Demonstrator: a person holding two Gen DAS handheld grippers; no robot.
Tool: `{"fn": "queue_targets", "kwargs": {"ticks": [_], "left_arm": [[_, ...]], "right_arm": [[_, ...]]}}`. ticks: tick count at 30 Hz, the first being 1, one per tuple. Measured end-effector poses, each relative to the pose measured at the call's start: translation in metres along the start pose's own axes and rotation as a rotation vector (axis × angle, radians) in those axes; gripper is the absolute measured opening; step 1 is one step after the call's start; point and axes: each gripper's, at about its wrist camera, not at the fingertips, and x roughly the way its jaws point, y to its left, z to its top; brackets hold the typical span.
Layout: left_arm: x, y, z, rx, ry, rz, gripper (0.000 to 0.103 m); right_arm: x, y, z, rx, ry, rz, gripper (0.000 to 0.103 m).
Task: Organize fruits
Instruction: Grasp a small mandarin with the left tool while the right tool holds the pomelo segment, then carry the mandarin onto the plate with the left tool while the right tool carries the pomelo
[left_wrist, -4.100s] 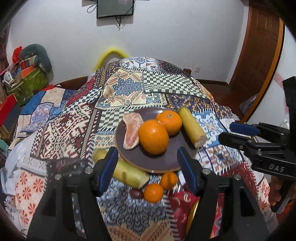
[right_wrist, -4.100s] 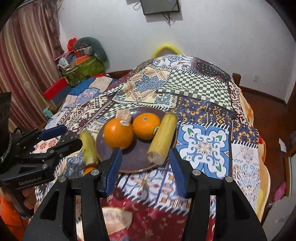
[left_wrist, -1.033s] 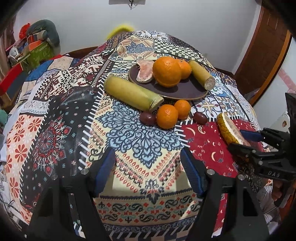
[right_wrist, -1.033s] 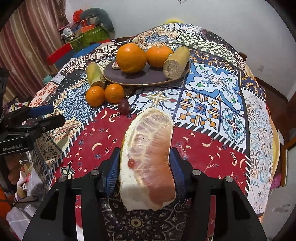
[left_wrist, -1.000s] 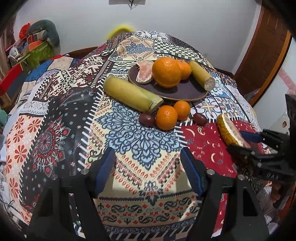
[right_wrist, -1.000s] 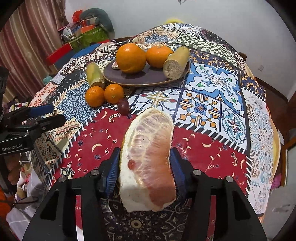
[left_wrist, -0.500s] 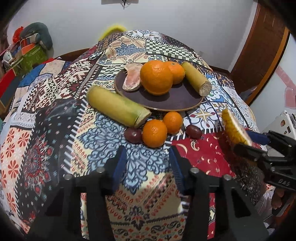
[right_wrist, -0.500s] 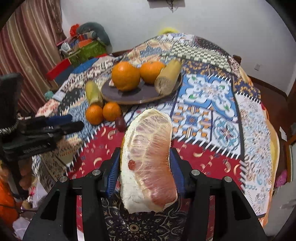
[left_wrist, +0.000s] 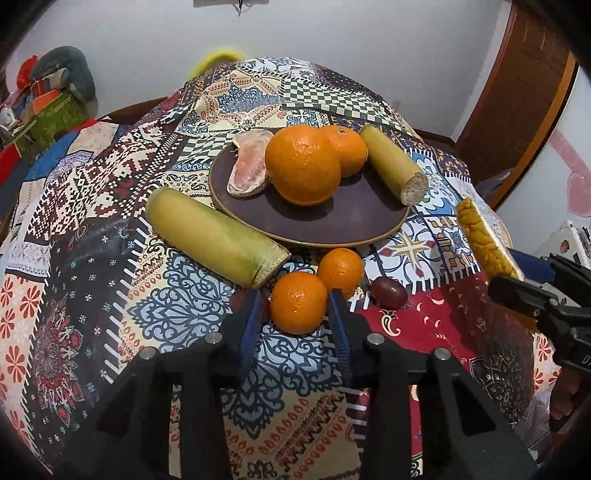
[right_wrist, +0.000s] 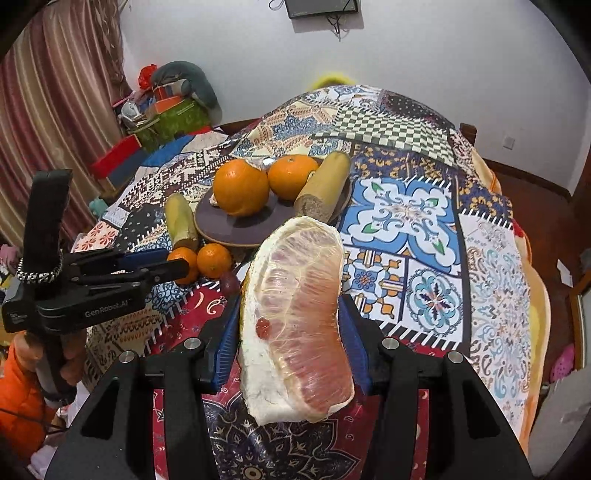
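half the fruit plated, two pieces in hand

i count four pieces on the brown plate (left_wrist: 332, 225) at centre frame: a pomelo wedge, two oranges and a cut cane-like stalk. left on the patchwork cloth (left_wrist: 177, 306) below the plate: a second stalk (left_wrist: 216, 238), two small oranges and at least one dark plum (left_wrist: 388, 292).

my left gripper (left_wrist: 295, 310) is closing its jaws around the nearer small orange (left_wrist: 298, 302), low centre of the left view; the pads look to be just meeting it. my right gripper (right_wrist: 290, 325) is clamped on a big pomelo wedge (right_wrist: 295, 317), held clear of the cloth.

i judge the plate's near half is bare enough for the wedge. the cloth falls away at the frame's lower and right edges, so loose fruit could roll.
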Motion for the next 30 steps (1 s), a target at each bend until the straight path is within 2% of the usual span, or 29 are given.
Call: {"fn": "queue_targets", "kwargs": {"ticks": [5, 8, 15, 30], "left_arm": [[0.002, -0.001, 0.000, 0.016, -0.008, 0.001, 0.036], [0.001, -0.003, -0.002, 0.026, -0.016, -0.004, 0.032], [-0.004, -0.006, -0.002, 0.035, -0.028, -0.001, 0.031], [-0.044, -0.002, 0.018, 0.039, -0.140, 0.012, 0.031]], "right_arm": [[0.008, -0.002, -0.001, 0.009, 0.017, 0.010, 0.047], [0.009, -0.003, -0.001, 0.012, 0.018, 0.011, 0.047], [0.007, -0.003, 0.002, 0.003, 0.013, -0.001, 0.047], [0.000, 0.011, 0.031, -0.055, -0.066, -0.014, 0.047]]}}
